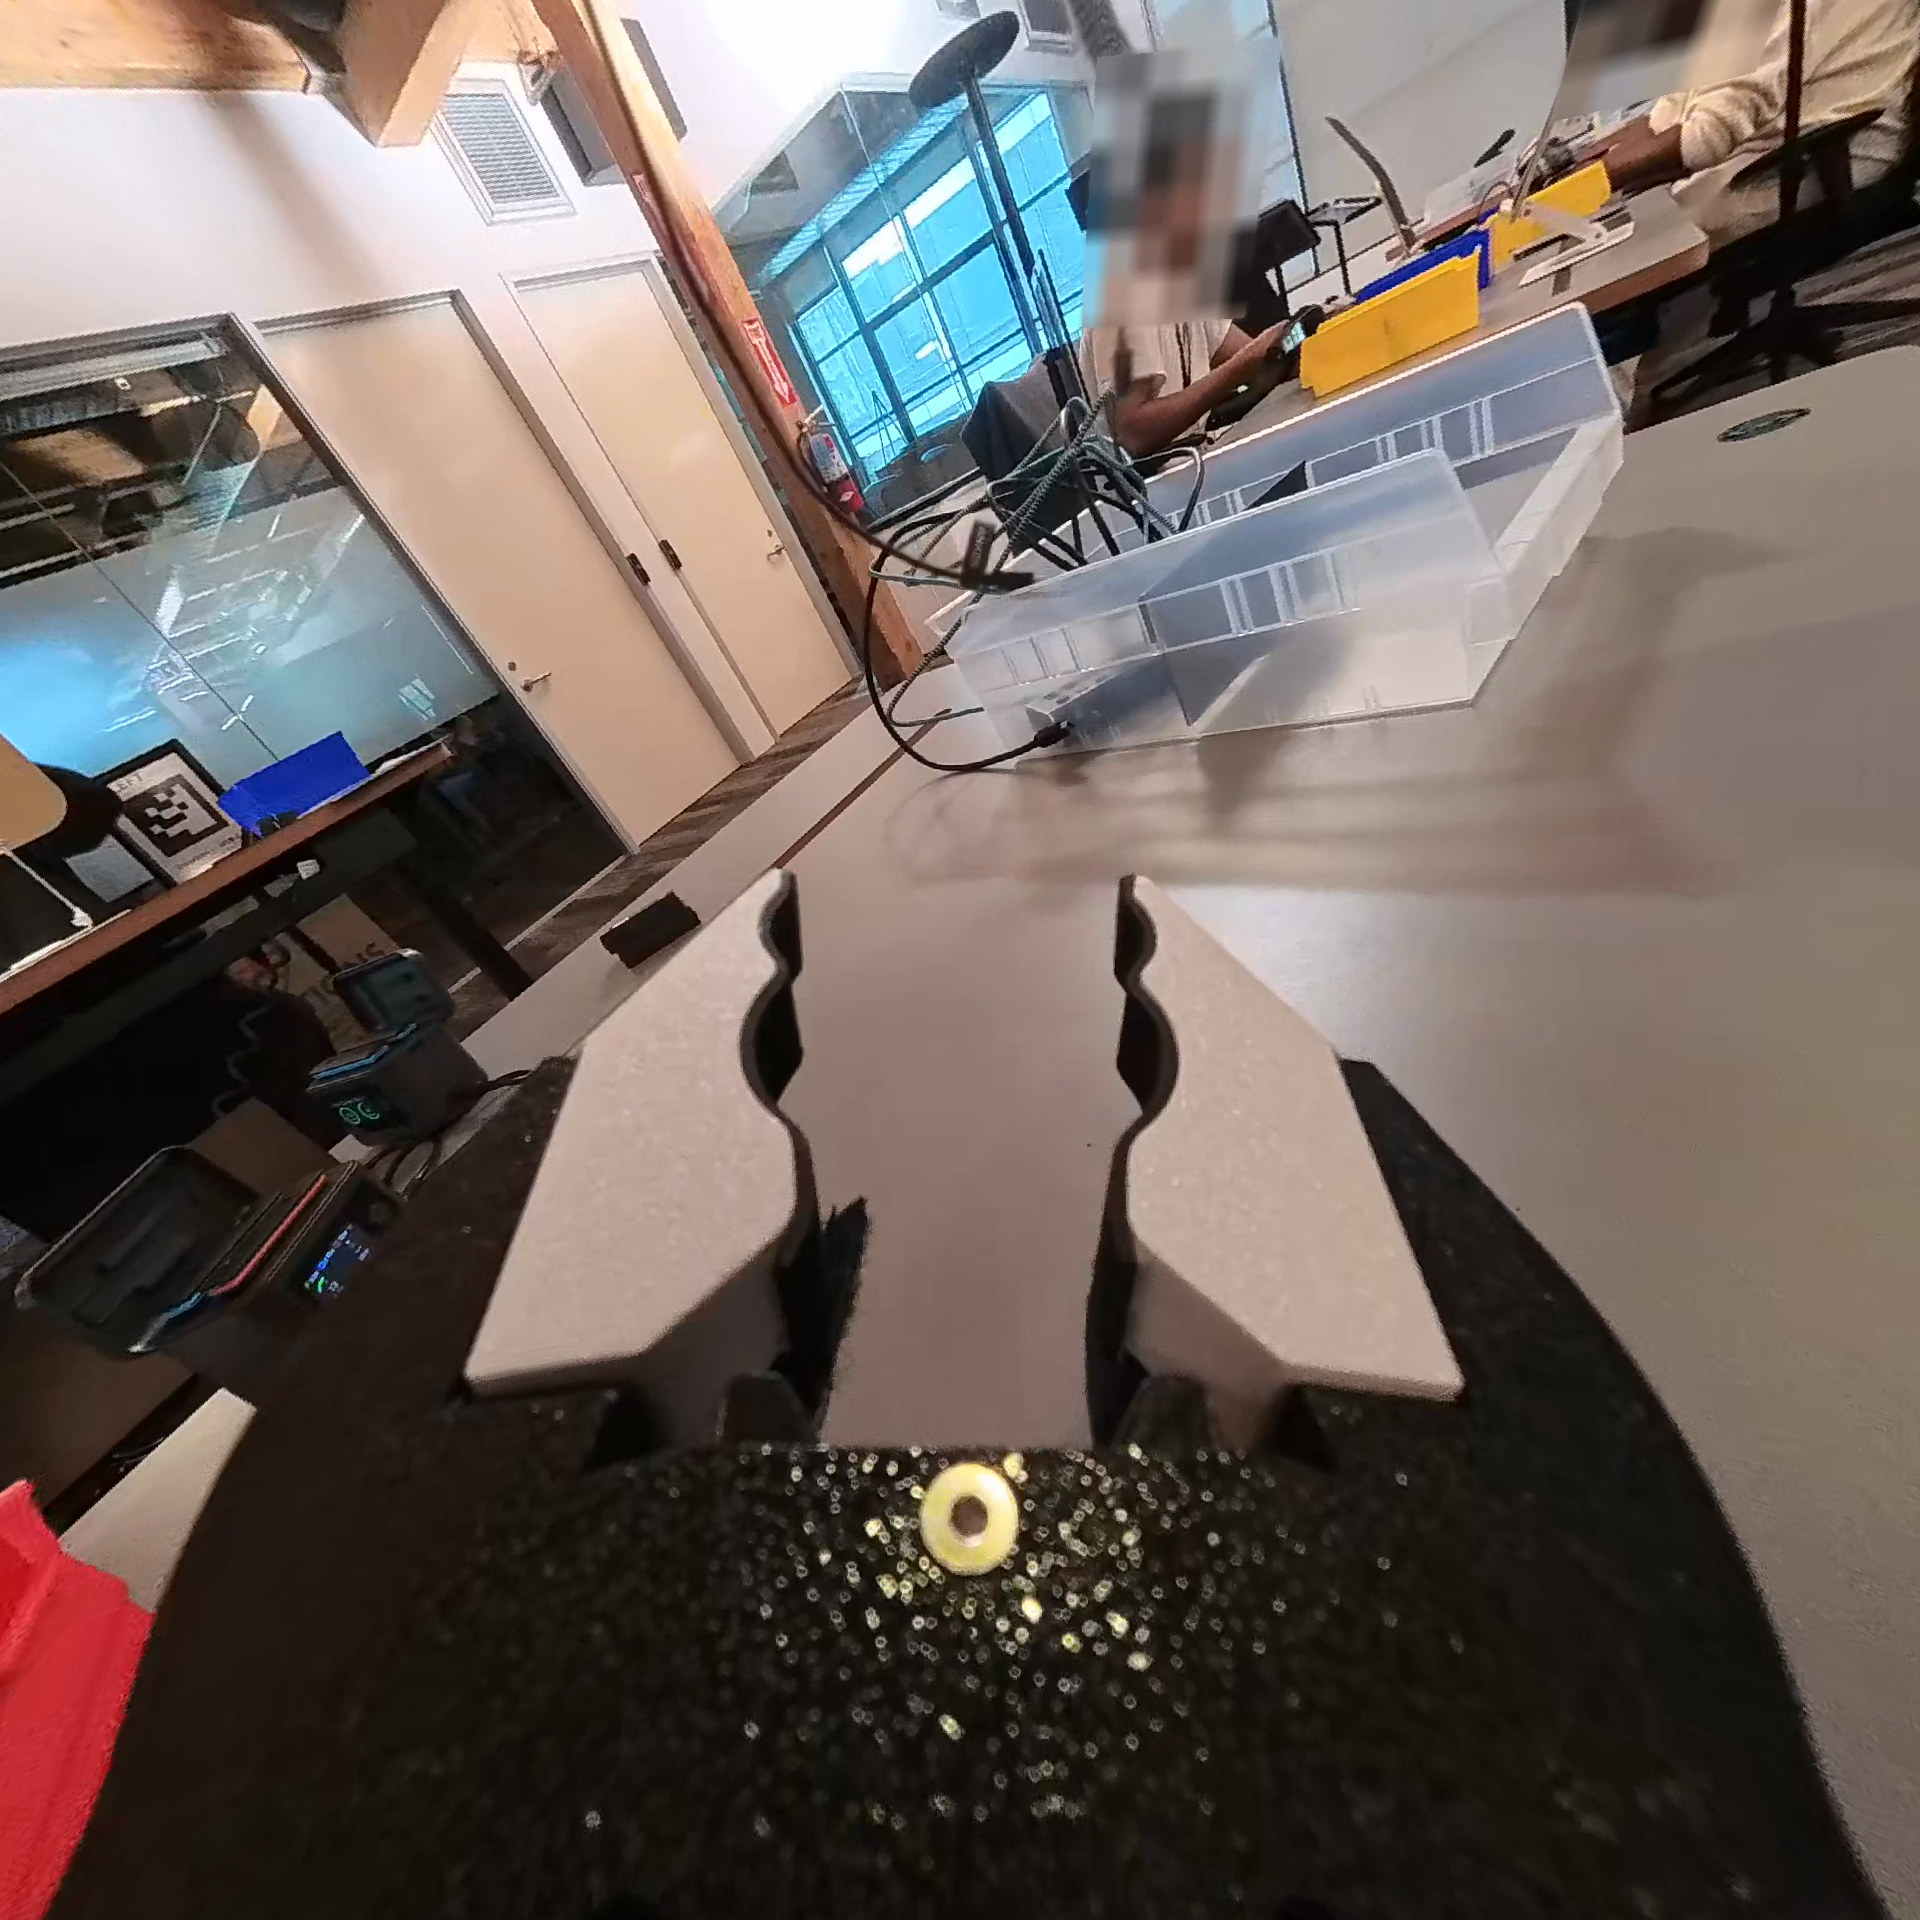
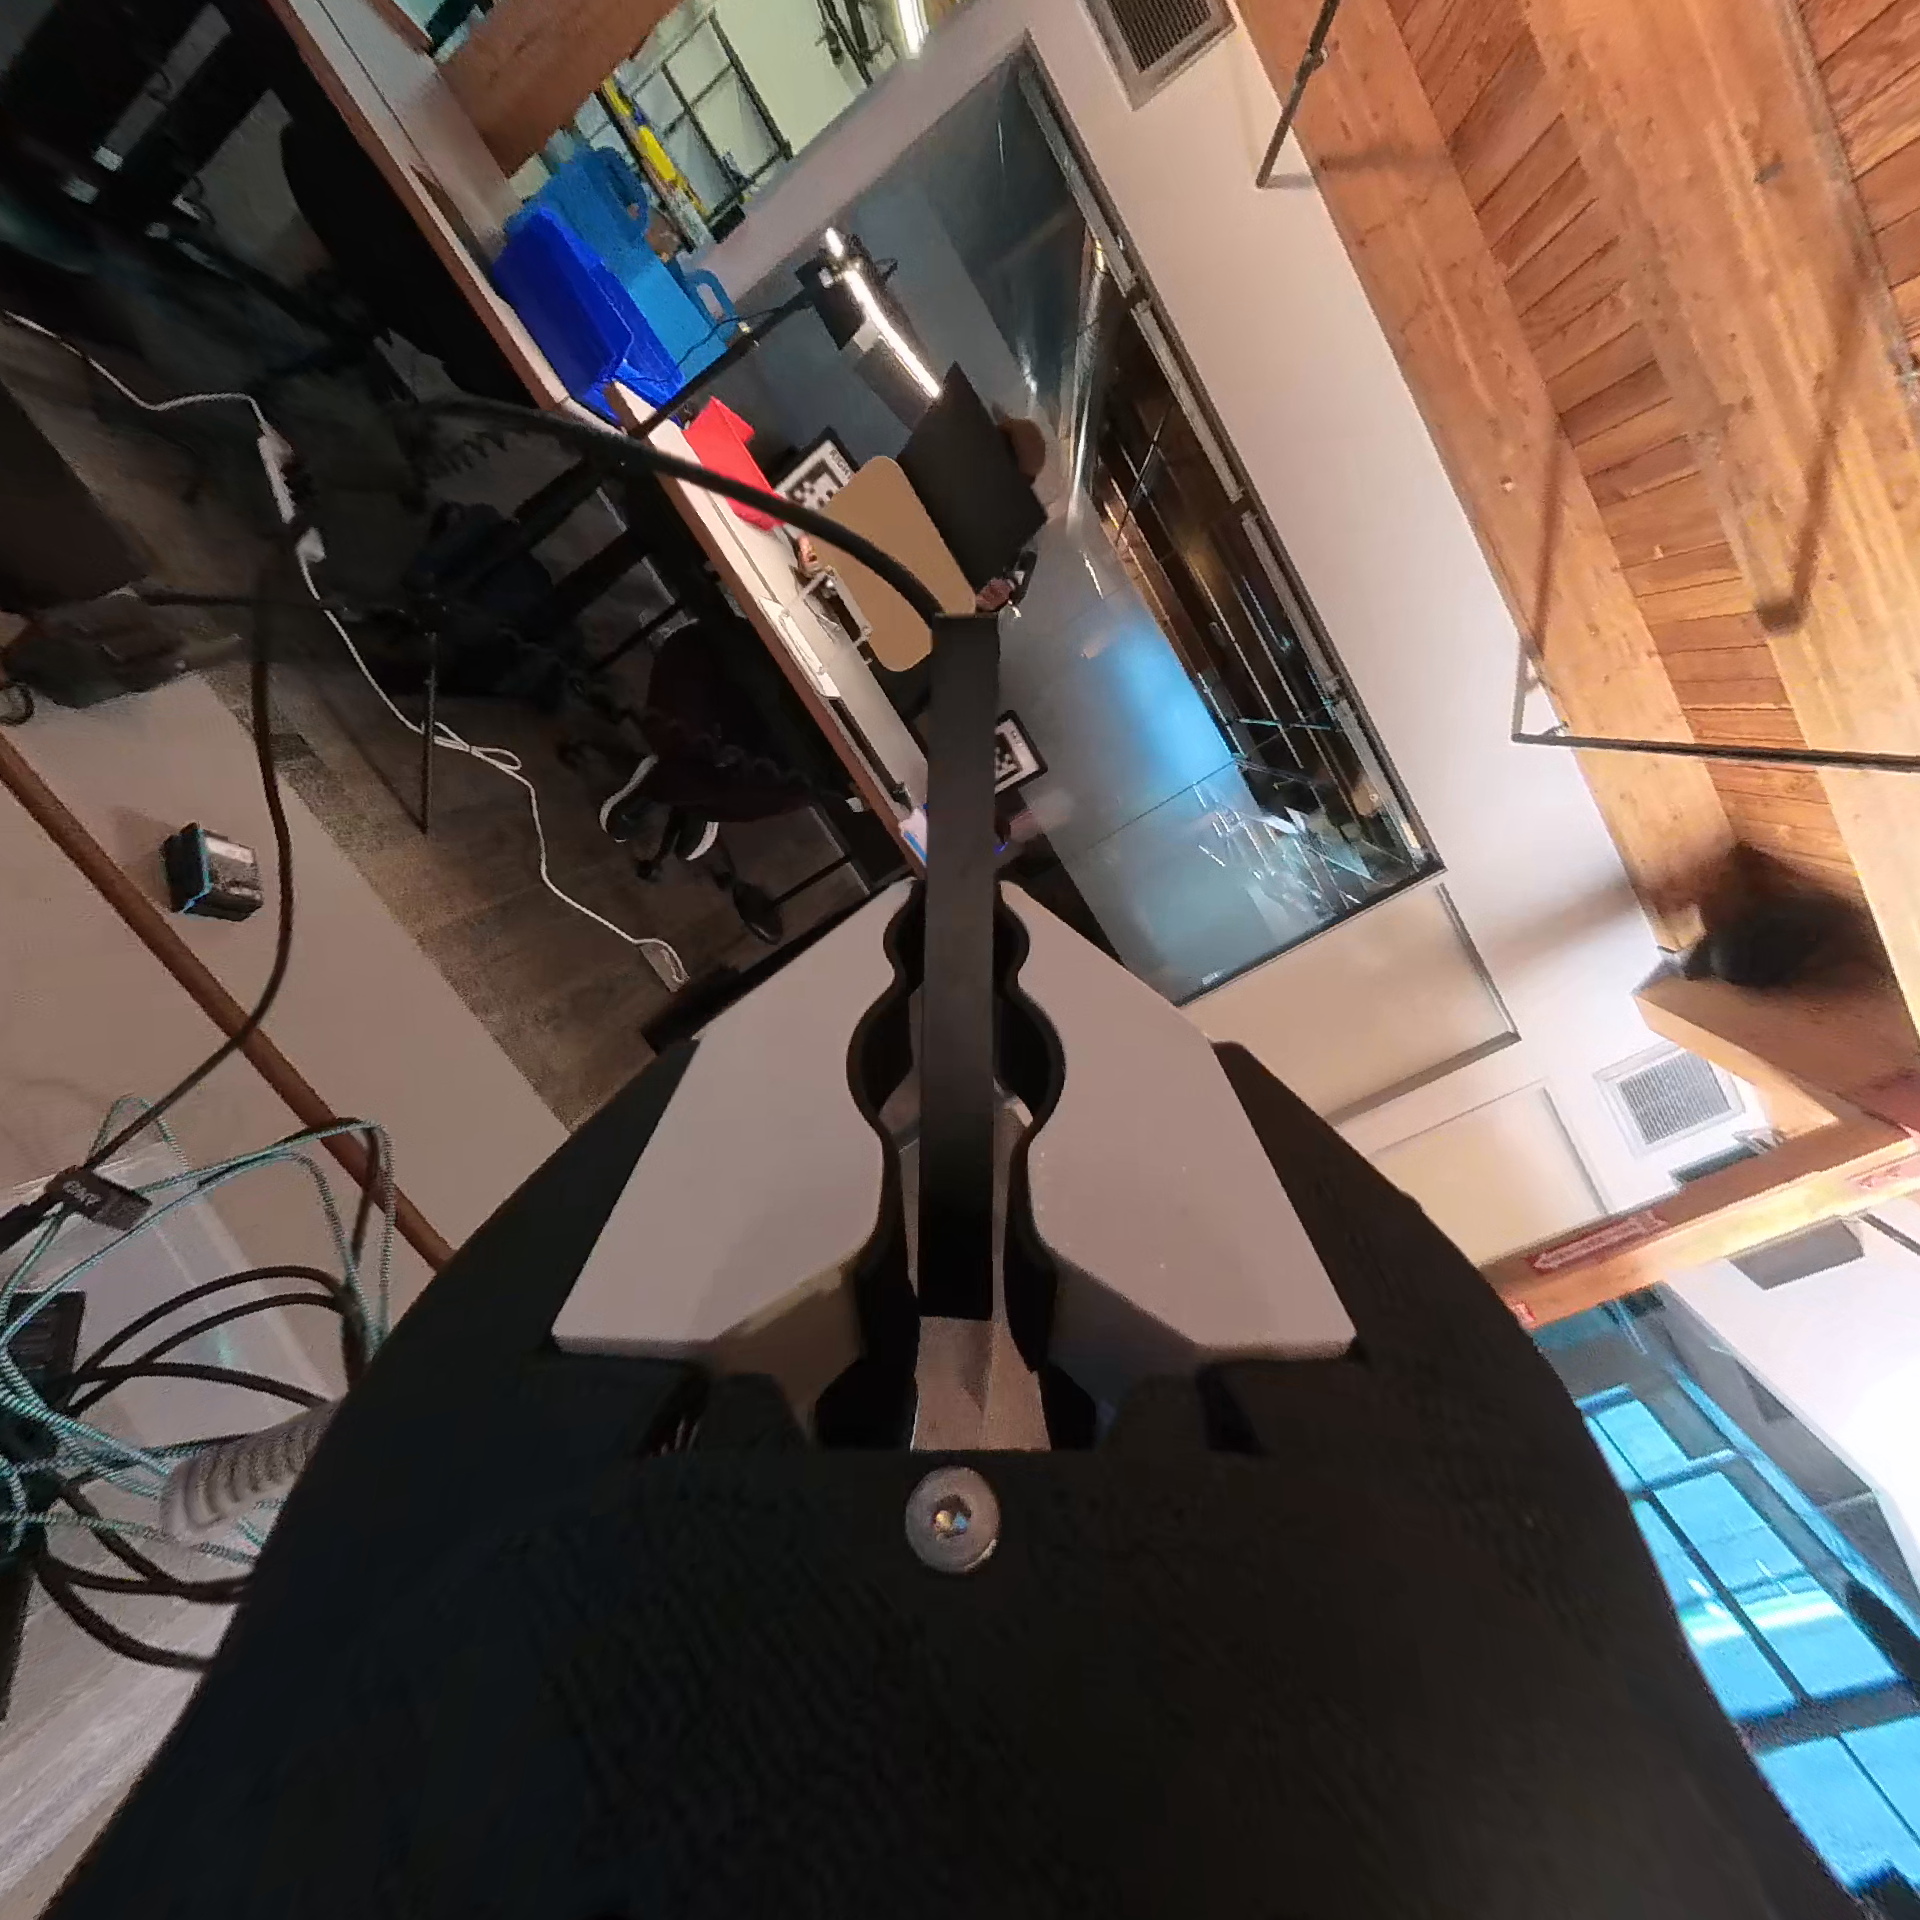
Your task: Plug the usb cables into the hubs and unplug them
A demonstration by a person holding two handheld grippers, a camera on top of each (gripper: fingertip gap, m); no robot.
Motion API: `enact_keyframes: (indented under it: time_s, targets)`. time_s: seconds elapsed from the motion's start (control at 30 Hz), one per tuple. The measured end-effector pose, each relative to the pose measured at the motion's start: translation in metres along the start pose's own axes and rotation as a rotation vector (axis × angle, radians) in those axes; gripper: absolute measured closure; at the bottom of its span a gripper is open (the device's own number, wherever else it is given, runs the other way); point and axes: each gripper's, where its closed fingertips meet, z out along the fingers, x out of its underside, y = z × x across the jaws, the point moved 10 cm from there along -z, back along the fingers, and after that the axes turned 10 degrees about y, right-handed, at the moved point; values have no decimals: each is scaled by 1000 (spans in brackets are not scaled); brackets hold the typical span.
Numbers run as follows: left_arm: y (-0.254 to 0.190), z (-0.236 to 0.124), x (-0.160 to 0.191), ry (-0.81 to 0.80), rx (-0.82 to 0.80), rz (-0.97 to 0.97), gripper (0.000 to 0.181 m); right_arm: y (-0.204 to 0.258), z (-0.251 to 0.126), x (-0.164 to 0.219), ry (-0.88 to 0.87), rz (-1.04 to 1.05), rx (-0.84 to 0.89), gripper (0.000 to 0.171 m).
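right claw (image 2: 961,935) clenching a slim black hub (image 2: 961,810) edge-on, lifted off the worktop (image 2: 94,935), its black cable (image 2: 665,473) trailing left toward the tangle of usb cables (image 2: 156,1330). left claw (image 1: 951,914) hanging released, empty, over the worktop, clear tray (image 1: 1351,582) well ahead. risking a snag: trailing cable catching the tangle and twisting the hub loose.

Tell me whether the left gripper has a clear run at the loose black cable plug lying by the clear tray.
Probably yes. The left gripper is open and empty, low over the grey table, and only bare tabletop lies between it and the black cable plug beside the clear tray. It is some way off.
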Motion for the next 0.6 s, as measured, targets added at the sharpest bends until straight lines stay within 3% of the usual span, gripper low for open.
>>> enact_keyframes:
  time_s: [0.6]
  targets:
    - [-4, 1, 1, 17, 22, 30, 125, 145, 39, 128, 67, 148, -167, 163]
